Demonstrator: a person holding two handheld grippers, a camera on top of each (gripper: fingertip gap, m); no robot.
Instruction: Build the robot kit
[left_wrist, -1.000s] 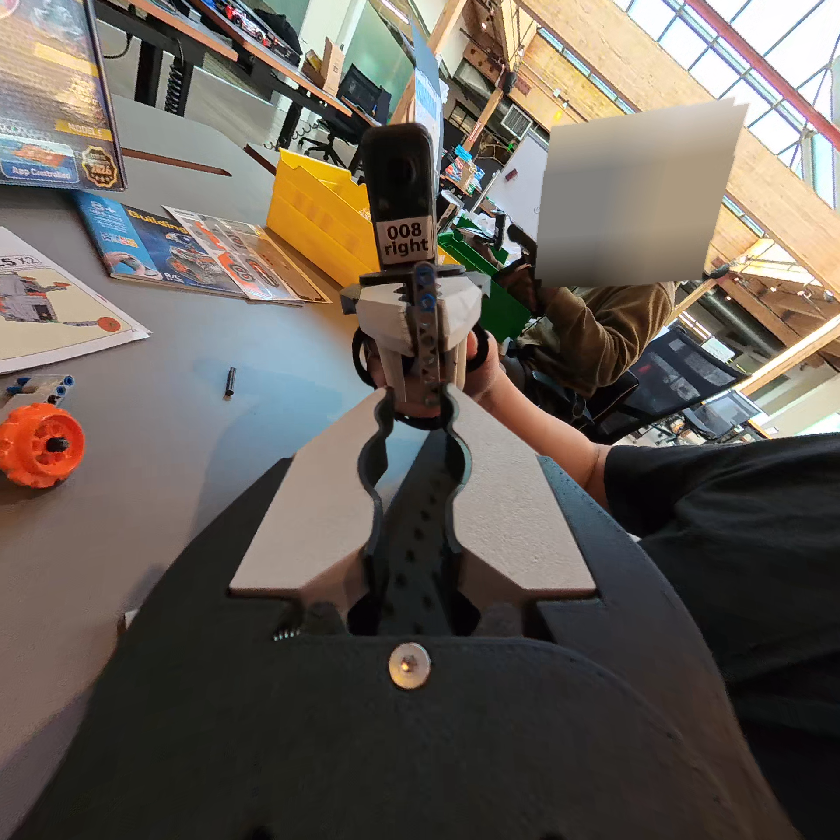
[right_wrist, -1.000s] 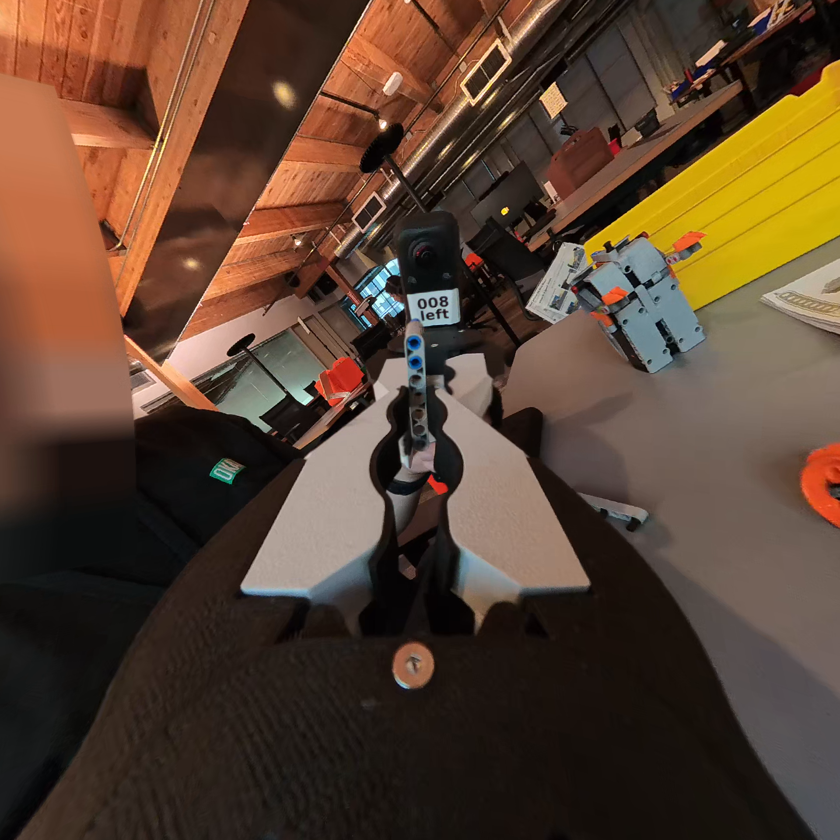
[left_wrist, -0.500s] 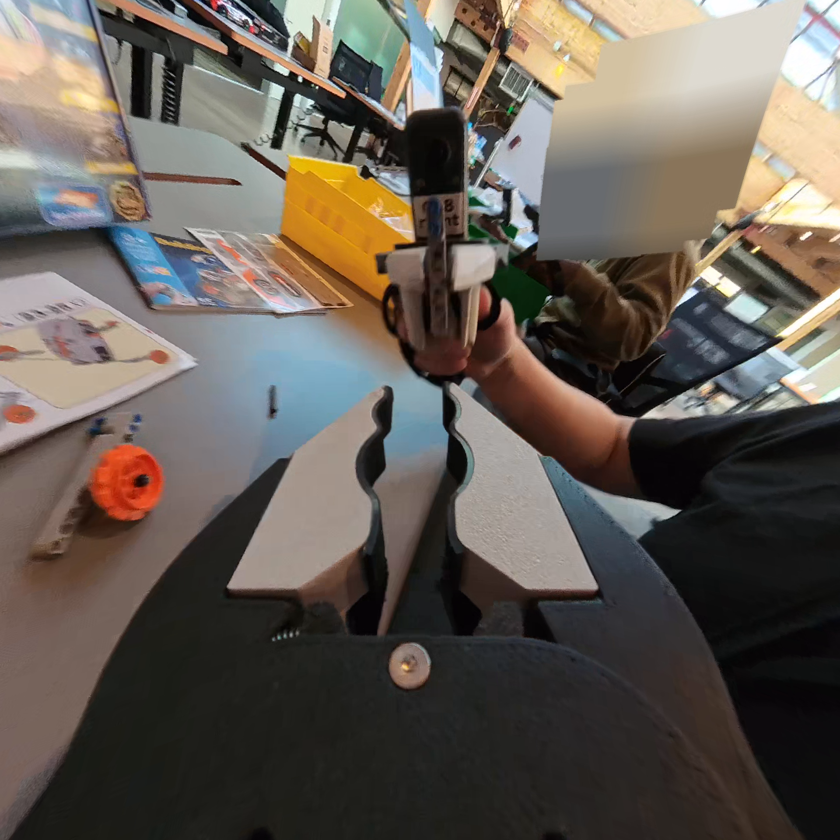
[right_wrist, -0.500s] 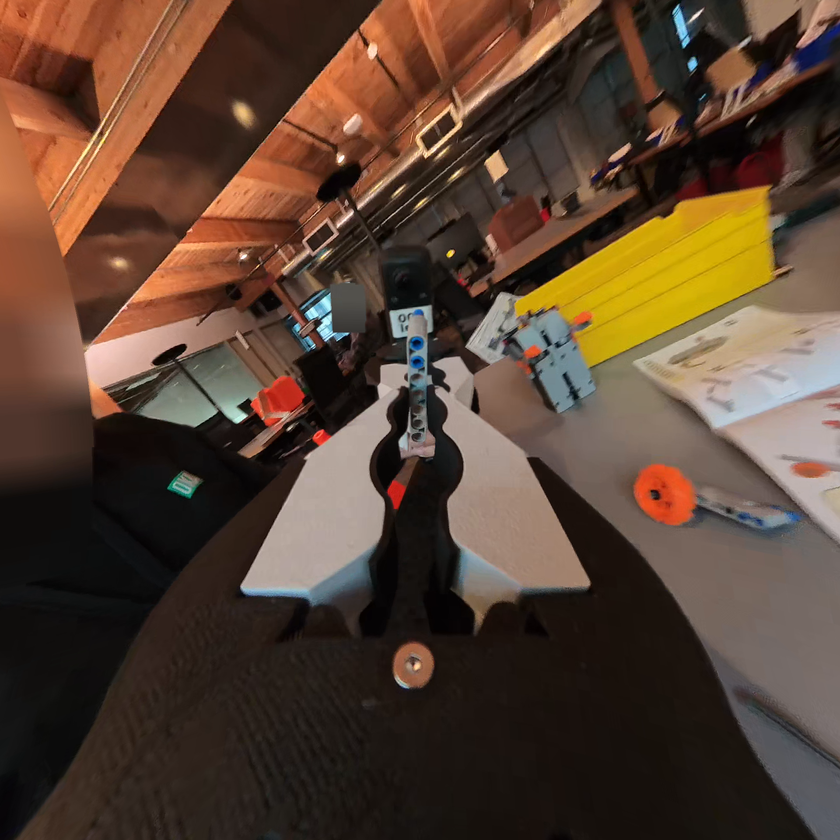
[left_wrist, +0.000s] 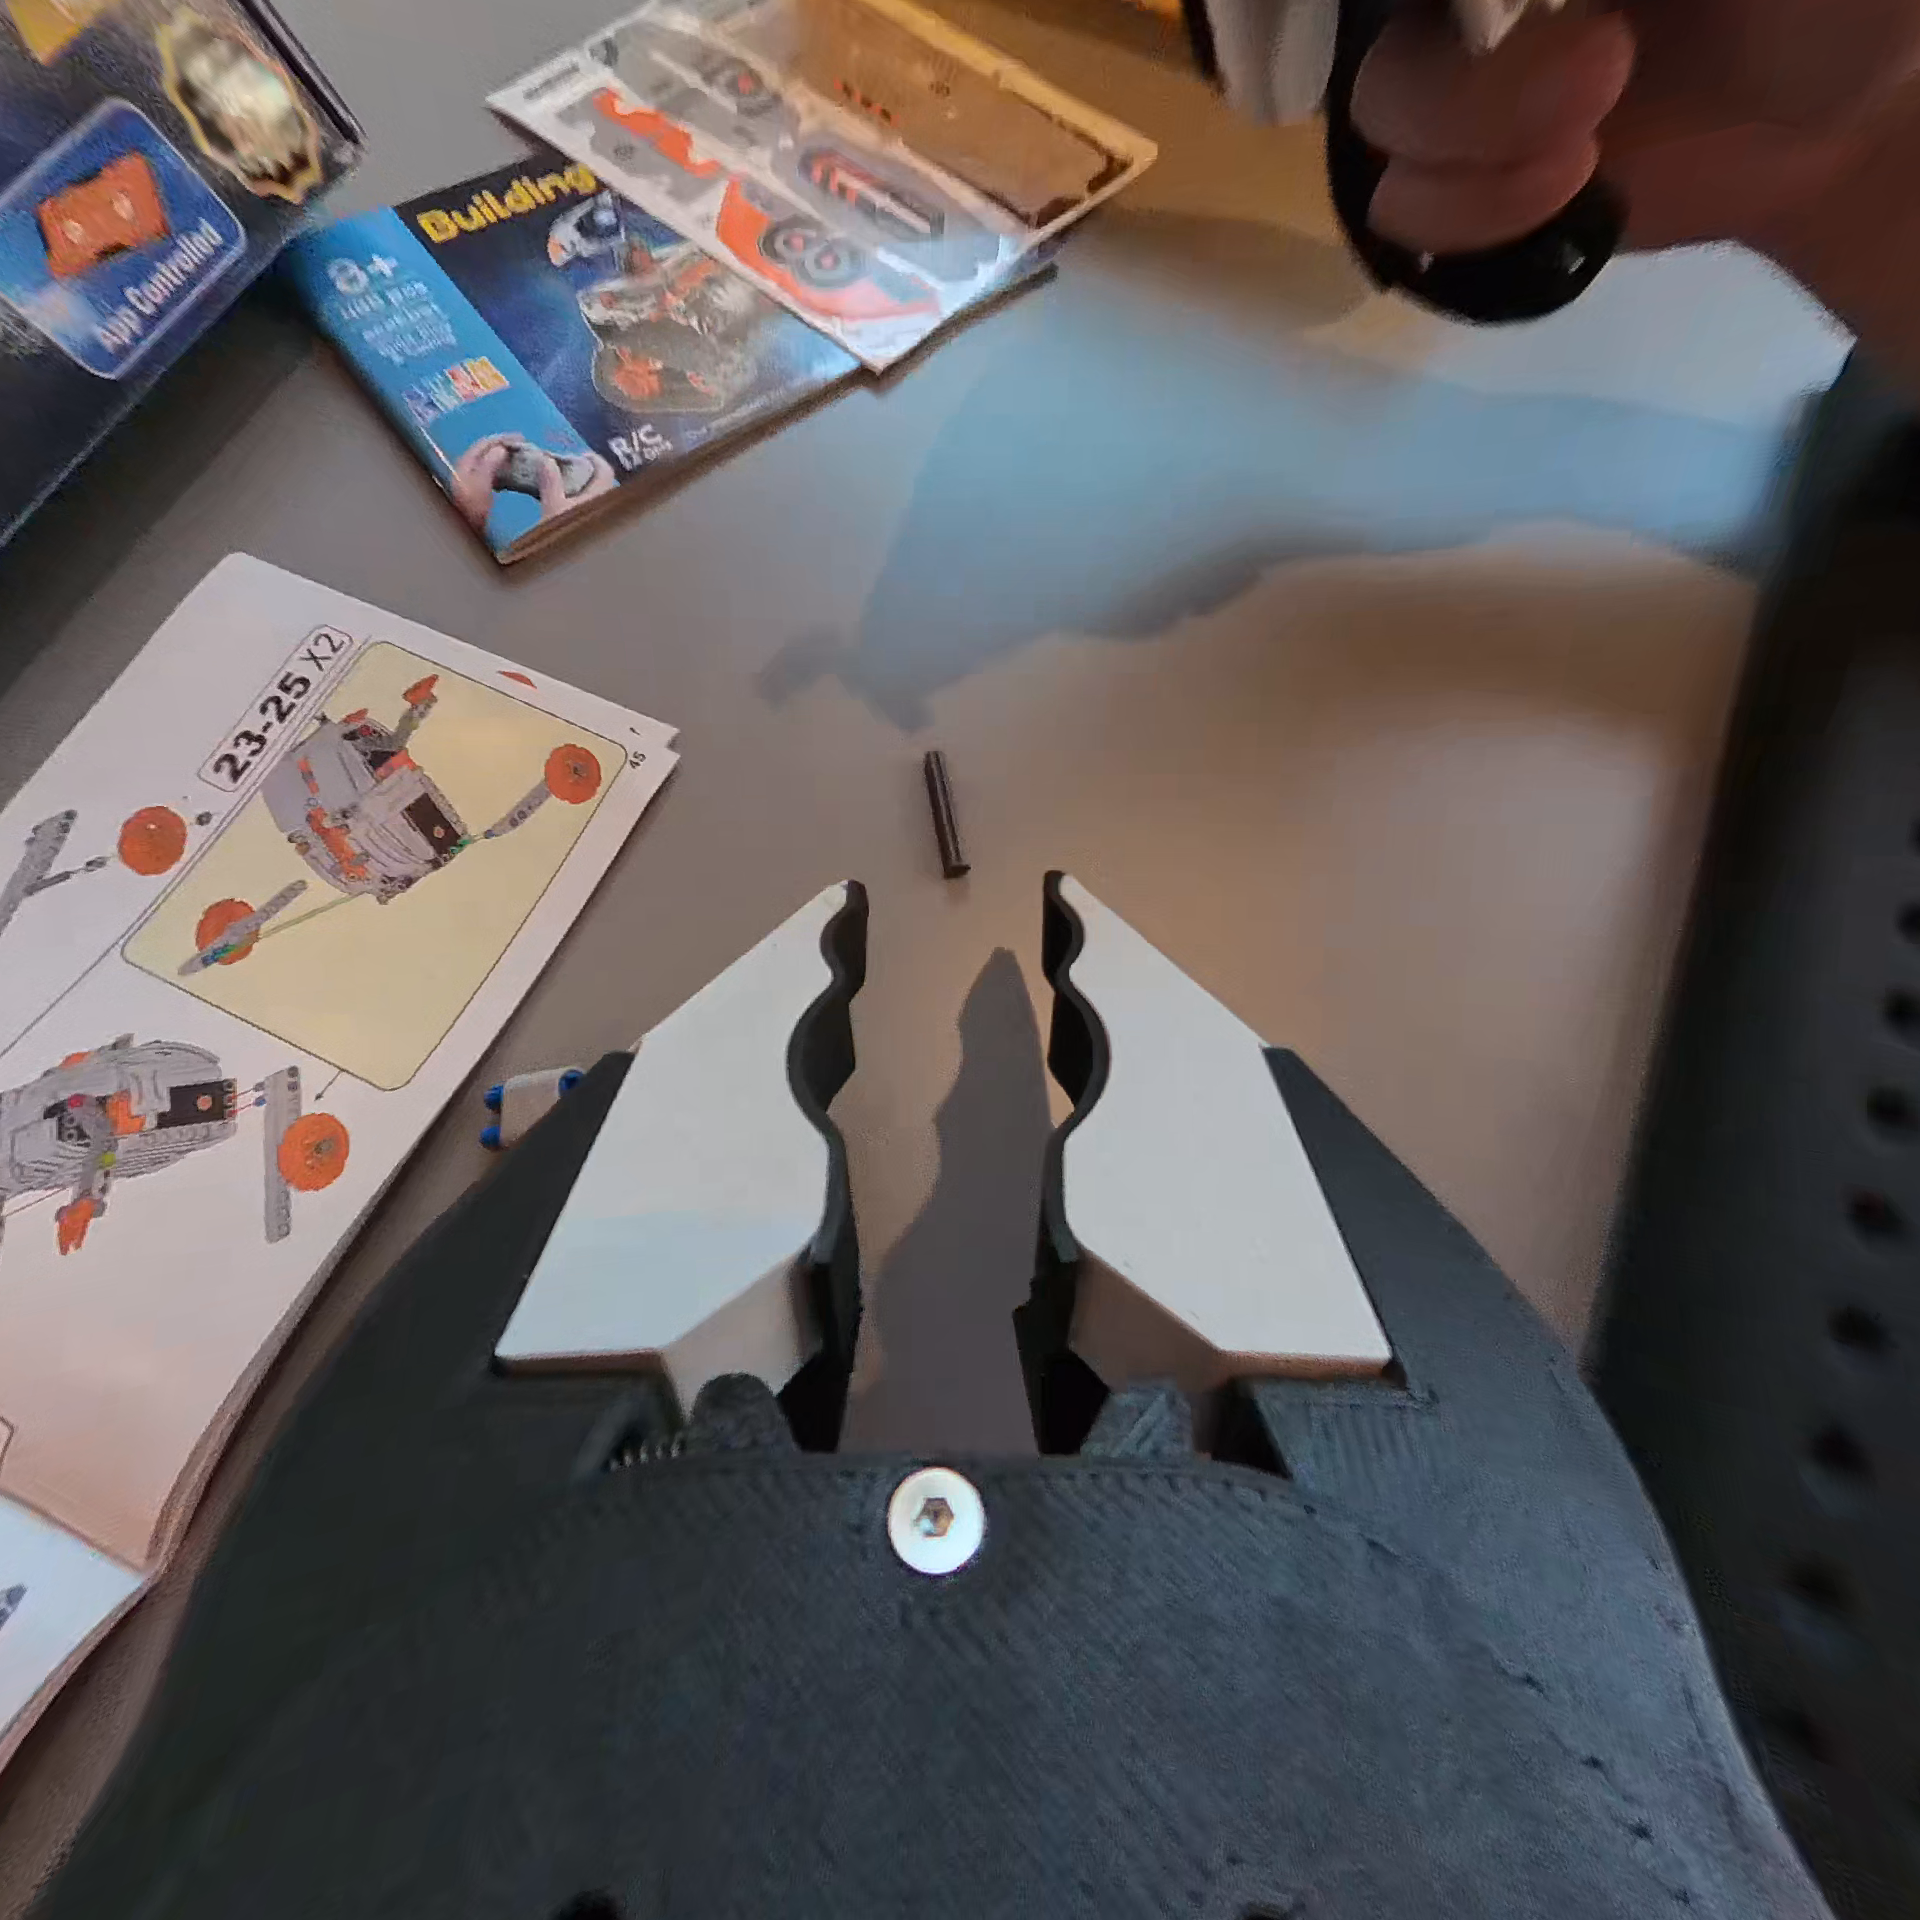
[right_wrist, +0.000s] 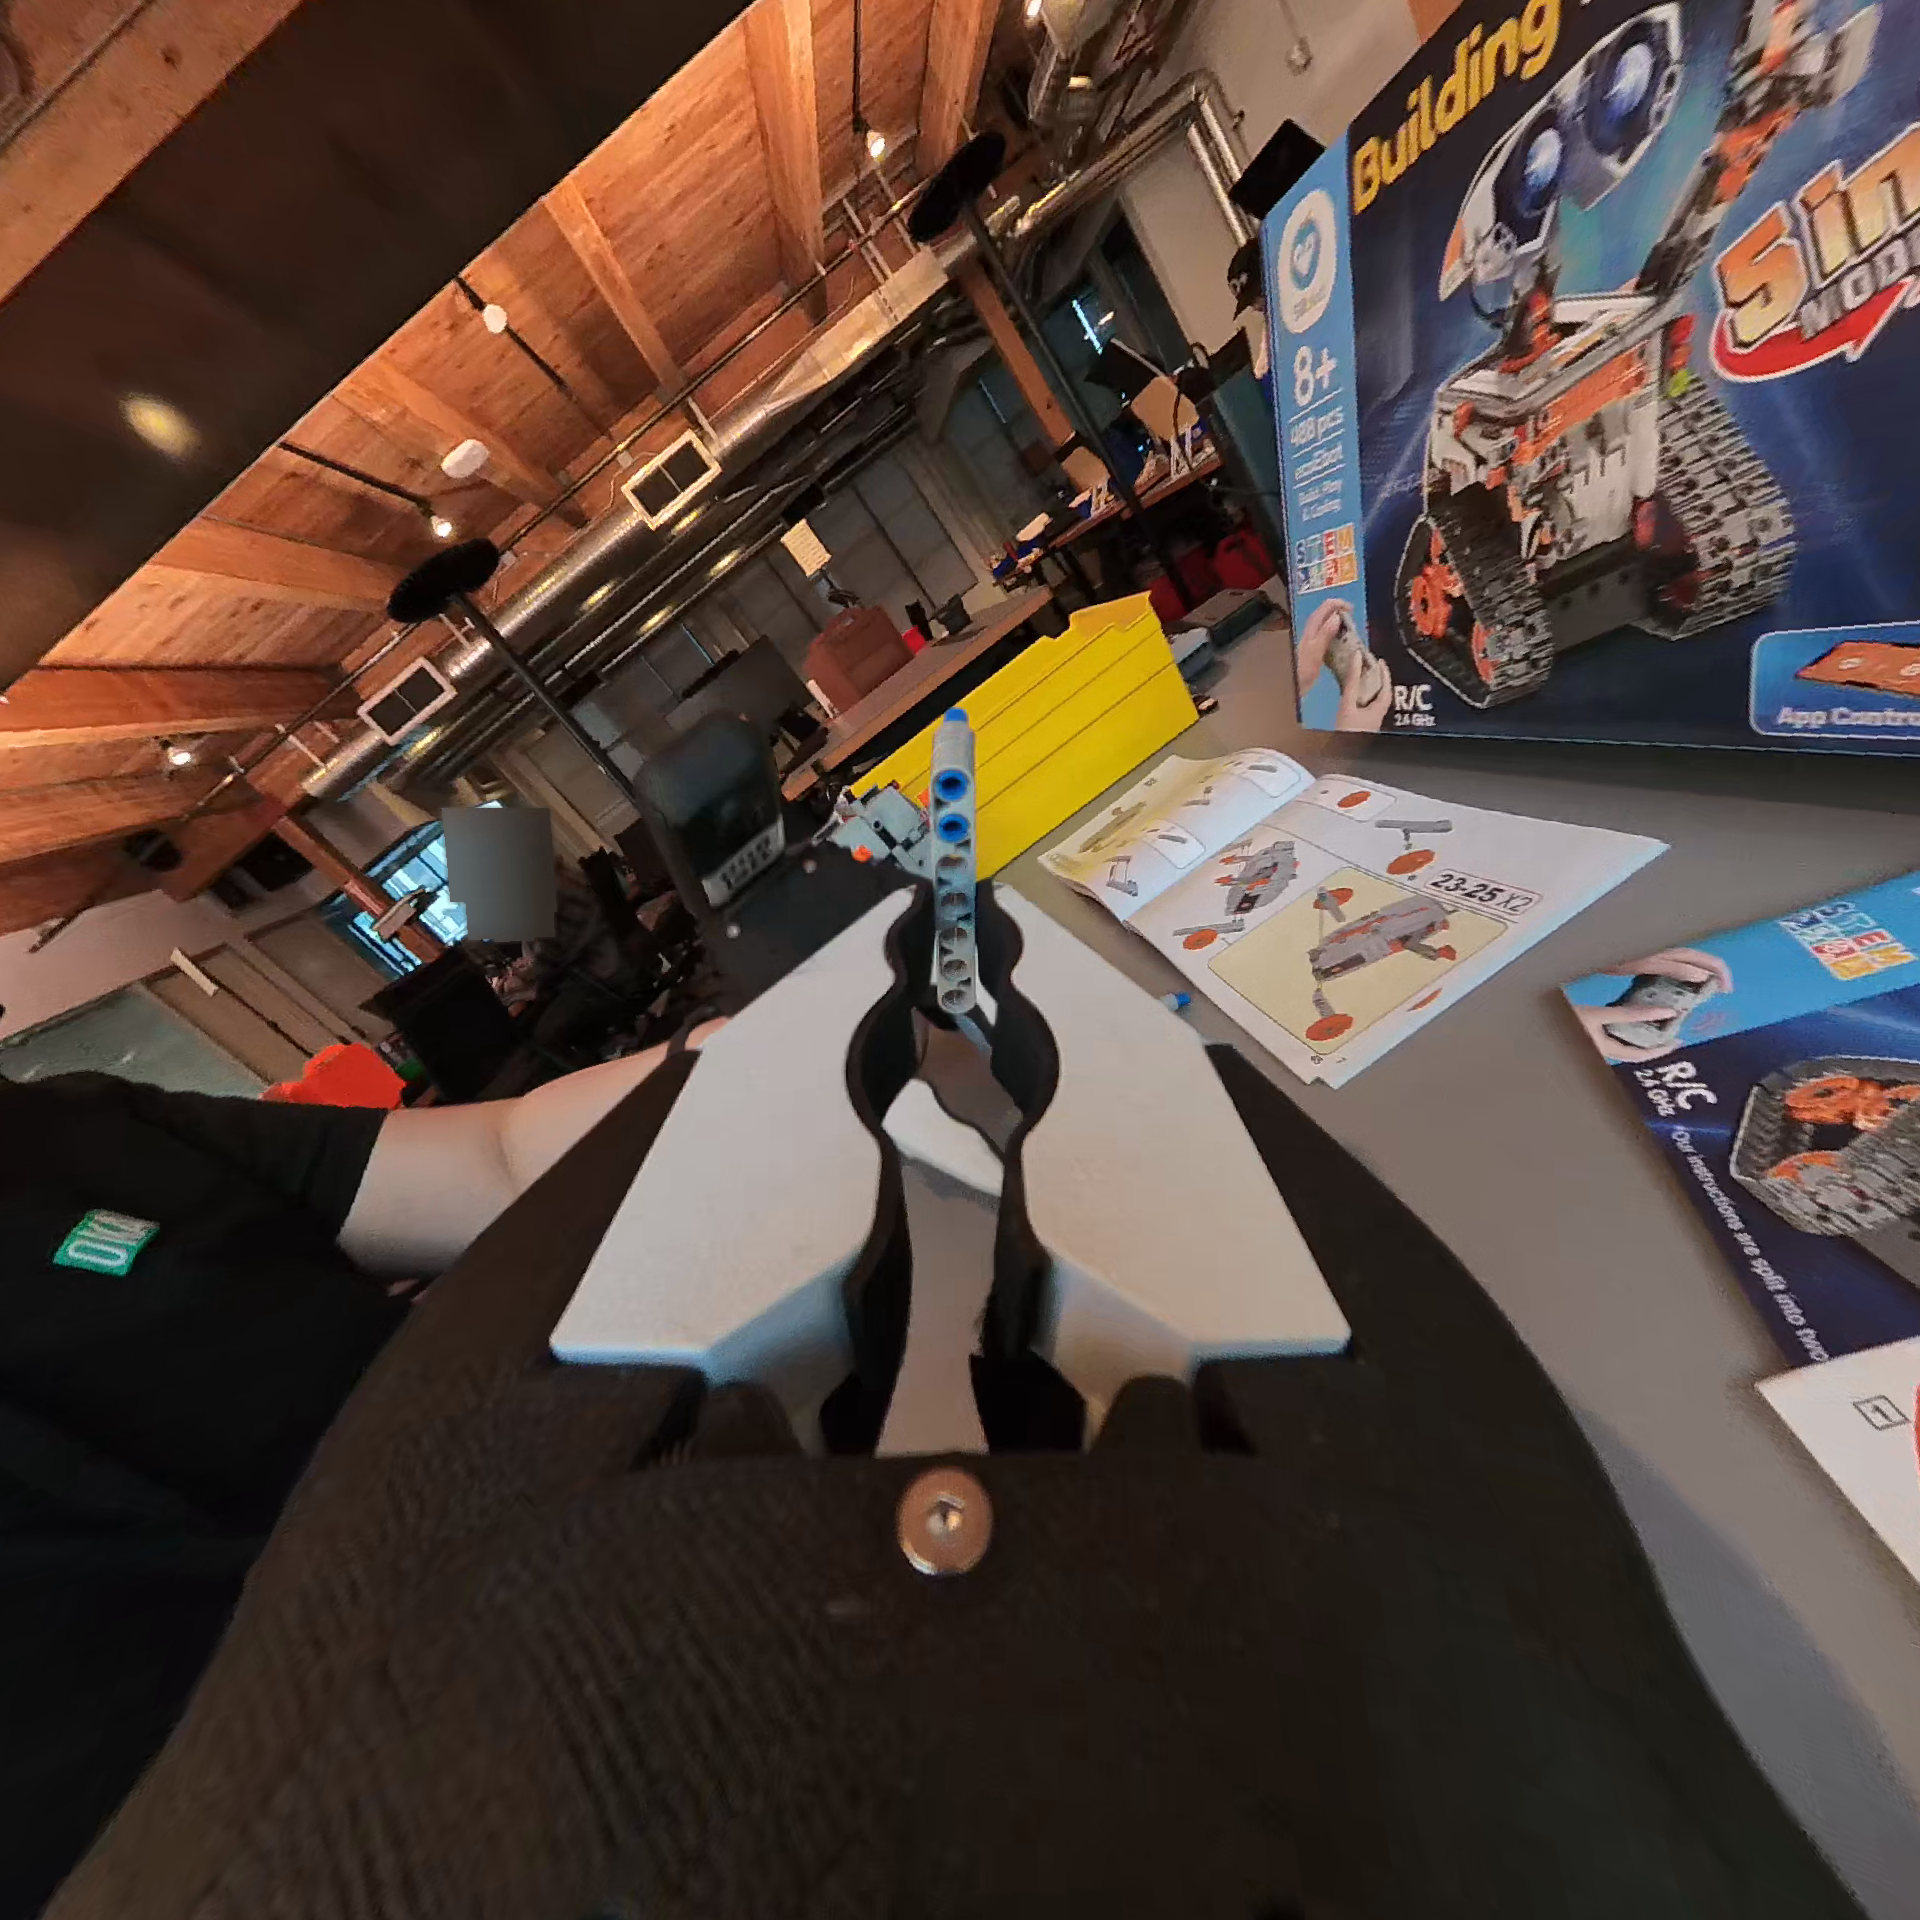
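My left gripper (left_wrist: 951, 888) is open and empty, pointing down at the grey table (left_wrist: 1299, 852). A short black pin (left_wrist: 945, 814) lies on the table just beyond its fingertips. A grey beam end with blue pins (left_wrist: 530, 1103) peeks out beside the left finger. My right gripper (right_wrist: 951, 914) is shut on a grey perforated beam with blue pins (right_wrist: 953, 862), held upright above the table. Its handle and the hand on it show blurred at the top right of the left wrist view (left_wrist: 1475, 145).
An open instruction booklet (left_wrist: 260, 987) lies left of the left gripper; it also shows in the right wrist view (right_wrist: 1340, 894). A blue leaflet (left_wrist: 582, 343) and sticker sheet (left_wrist: 821, 166) lie farther off. A big toy box (right_wrist: 1621, 395), yellow bin (right_wrist: 1049, 738) and grey model (right_wrist: 883, 821) stand behind. Across from one pair of fingers to the other is roughly 15 centimeters.
My left gripper has opened, let go of the beam and swung down toward the table and the black pin. My right gripper keeps the beam and has turned toward the box.
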